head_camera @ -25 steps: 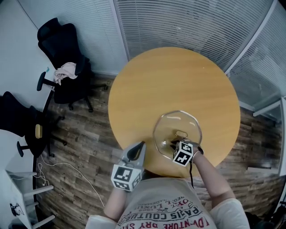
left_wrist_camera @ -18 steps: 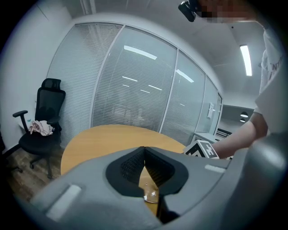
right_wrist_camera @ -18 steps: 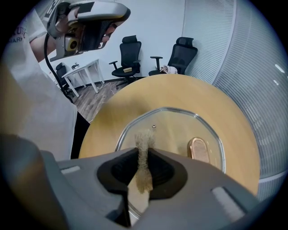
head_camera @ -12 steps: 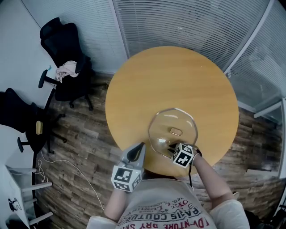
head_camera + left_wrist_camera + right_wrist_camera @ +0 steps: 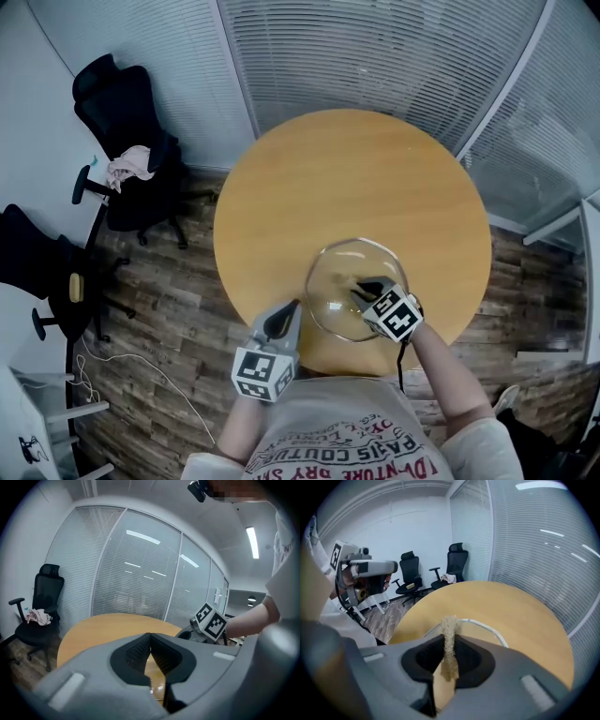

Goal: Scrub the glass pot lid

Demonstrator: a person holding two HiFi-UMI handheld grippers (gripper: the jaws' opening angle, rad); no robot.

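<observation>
We've got the round counter (image 5: 356, 169) with the glass pot lid (image 5: 328, 274) lying near our edge, and our right claw (image 5: 364, 287) has swept from the lid's near rim to its middle, clamped on a tan scrub pad (image 5: 449, 641), so scrubbing looks under way; left claw (image 5: 283, 322) waits beside the lid, jaws together, empty

Your right gripper (image 5: 449, 644) is clamped on a tan, fibrous scrubbing pad (image 5: 450, 626) that sticks out past its tips. Just beyond it, the glass pot lid (image 5: 485, 626) lies on the round wooden table (image 5: 506, 599). Your left gripper (image 5: 391, 567) hangs at the left, off the table, and black office chairs (image 5: 457, 559) stand behind.
</observation>
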